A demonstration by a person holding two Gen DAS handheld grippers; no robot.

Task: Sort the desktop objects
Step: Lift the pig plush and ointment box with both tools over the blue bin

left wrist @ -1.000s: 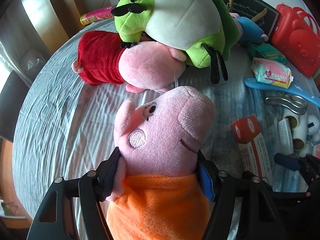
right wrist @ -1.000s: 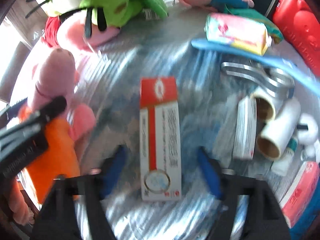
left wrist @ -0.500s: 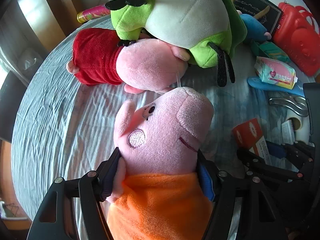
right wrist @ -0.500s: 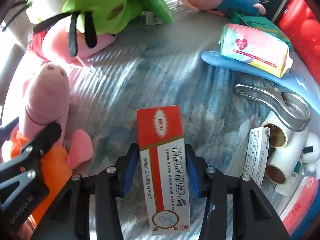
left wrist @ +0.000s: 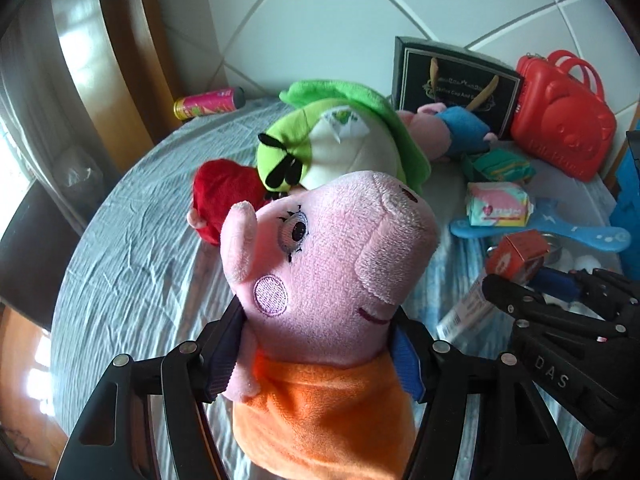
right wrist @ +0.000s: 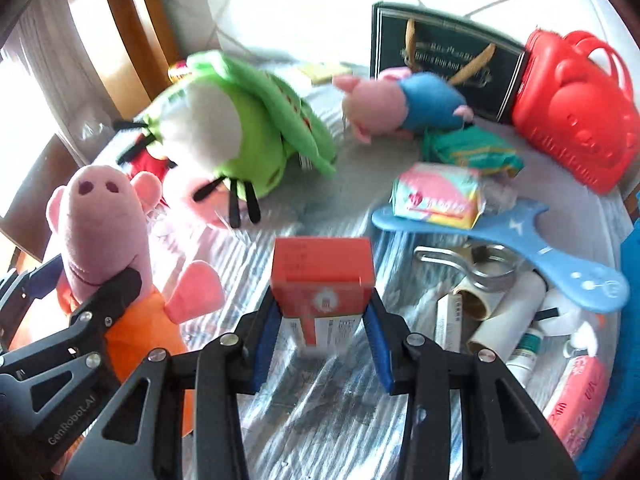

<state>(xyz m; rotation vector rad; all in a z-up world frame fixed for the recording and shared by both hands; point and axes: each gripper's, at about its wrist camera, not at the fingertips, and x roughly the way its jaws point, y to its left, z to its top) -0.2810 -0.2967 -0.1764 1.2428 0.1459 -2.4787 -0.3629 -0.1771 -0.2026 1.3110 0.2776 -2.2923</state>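
Risk: your right fingers (right wrist: pixel 322 316) pinch only the tilted medicine box's (right wrist: pixel 322 280) lower part; left fingers (left wrist: pixel 318 354) squeeze the pig plush (left wrist: pixel 320 264); either could slip.

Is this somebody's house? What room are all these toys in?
Probably a room in a home, though which room is hard to tell. A round table with a crumpled grey-blue cloth stands beside a white tiled wall, and it is heaped with plush toys such as the pig in the orange dress, plus a red toy bag.

Grey-clothed table (left wrist: pixel 132 248) with green plush (right wrist: pixel 236 128), red basket (right wrist: pixel 576 120), blue paddle (right wrist: pixel 560 264).
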